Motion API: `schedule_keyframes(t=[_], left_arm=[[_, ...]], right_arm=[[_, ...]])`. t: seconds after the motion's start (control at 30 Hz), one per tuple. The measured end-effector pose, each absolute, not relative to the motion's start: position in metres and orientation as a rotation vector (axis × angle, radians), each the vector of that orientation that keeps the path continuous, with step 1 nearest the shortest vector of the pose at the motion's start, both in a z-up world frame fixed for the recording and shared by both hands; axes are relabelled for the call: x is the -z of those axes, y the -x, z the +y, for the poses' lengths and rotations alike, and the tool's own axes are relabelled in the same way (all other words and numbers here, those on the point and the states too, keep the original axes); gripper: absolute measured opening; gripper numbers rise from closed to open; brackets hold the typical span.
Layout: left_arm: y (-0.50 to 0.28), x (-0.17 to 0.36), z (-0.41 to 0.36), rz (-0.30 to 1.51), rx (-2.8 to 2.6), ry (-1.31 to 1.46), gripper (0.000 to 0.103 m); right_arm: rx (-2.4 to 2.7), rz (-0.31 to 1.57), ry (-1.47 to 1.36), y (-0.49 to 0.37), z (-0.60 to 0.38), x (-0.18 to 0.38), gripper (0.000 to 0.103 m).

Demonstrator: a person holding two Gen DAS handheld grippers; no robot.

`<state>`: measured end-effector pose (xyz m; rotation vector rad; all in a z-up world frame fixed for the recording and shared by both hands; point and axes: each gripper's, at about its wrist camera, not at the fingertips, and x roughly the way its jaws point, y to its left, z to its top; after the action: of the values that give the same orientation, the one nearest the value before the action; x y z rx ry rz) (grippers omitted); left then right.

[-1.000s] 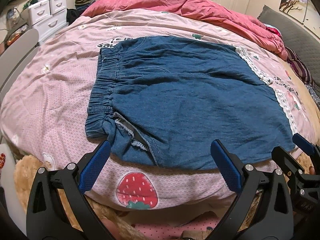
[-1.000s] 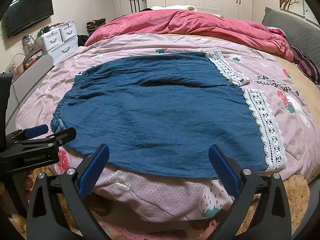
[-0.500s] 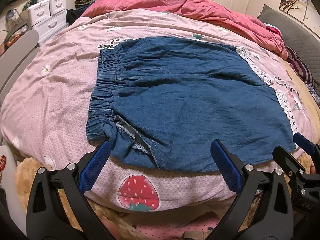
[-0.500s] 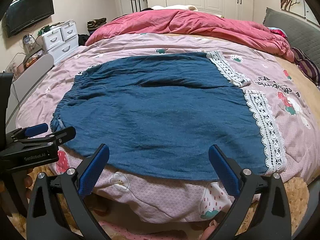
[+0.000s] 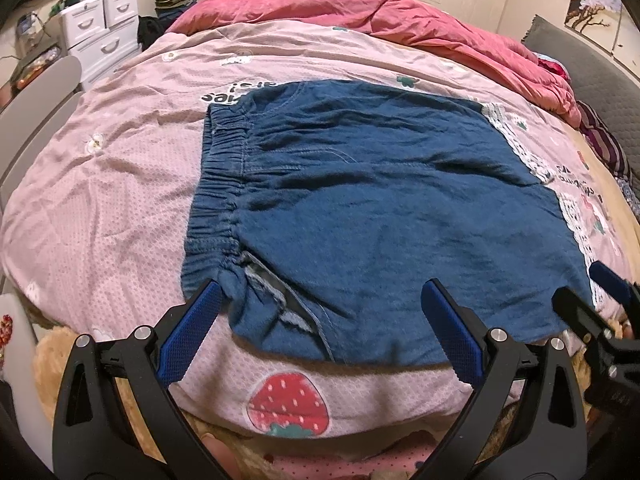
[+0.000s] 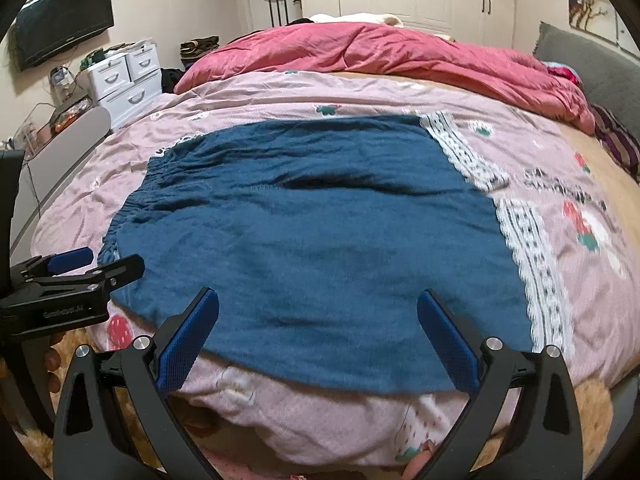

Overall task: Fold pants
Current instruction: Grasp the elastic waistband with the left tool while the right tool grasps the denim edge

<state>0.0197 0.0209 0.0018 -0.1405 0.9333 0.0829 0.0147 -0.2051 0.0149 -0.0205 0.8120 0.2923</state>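
Blue denim pants (image 5: 380, 216) with white lace hems (image 6: 532, 264) lie flat on the pink bed cover, elastic waistband (image 5: 216, 192) to the left, hems to the right. My left gripper (image 5: 320, 296) is open and empty at the near edge, its left fingertip beside the waistband's near corner. My right gripper (image 6: 318, 304) is open and empty over the near edge of the near leg. The right gripper shows at the right of the left wrist view (image 5: 588, 300); the left gripper shows at the left of the right wrist view (image 6: 92, 264).
The pink strawberry-print cover (image 5: 100, 208) spans the bed. A red duvet (image 6: 380, 52) is heaped at the far side. White drawers (image 6: 124, 76) and a wall TV (image 6: 64, 28) stand at left; a grey headboard (image 6: 592, 64) at right.
Both grippers have moved slightly forward toward the pants' near edge. The pants have not moved. Both grippers stay open.
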Motion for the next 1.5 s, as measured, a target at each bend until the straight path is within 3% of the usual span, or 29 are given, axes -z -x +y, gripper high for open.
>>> schedule_keyframes(t=[0.63,0.83,1.07,1.17,1.3,1.5], left_arm=[[-0.106,-0.026,0.133,0.852,-0.196,0.2,0.094],[-0.144,-0.007,0.156,0.886,-0.154,0.246,0.093],[-0.173,0.01,0.154,0.925,-0.064,0.243,0.056],[-0.184,0.013,0.154,0.935,-0.045,0.244,0.045],[-0.194,0.02,0.156,0.952,-0.051,0.246,0.044],[-0.195,0.025,0.16,0.94,-0.035,0.249,0.034]], right_arm=[[-0.482,0.846,0.1,-0.135,-0.17,-0.022,0.099],[-0.5,0.862,0.134,-0.174,-0.153,-0.019,0.099],[-0.546,0.874,0.134,-0.21,-0.135,-0.015,0.099],[-0.572,0.882,0.149,-0.226,-0.124,-0.015,0.099],[-0.605,0.883,0.19,-0.249,-0.108,-0.012,0.099],[-0.617,0.889,0.32,-0.277,-0.081,-0.002,0.099]])
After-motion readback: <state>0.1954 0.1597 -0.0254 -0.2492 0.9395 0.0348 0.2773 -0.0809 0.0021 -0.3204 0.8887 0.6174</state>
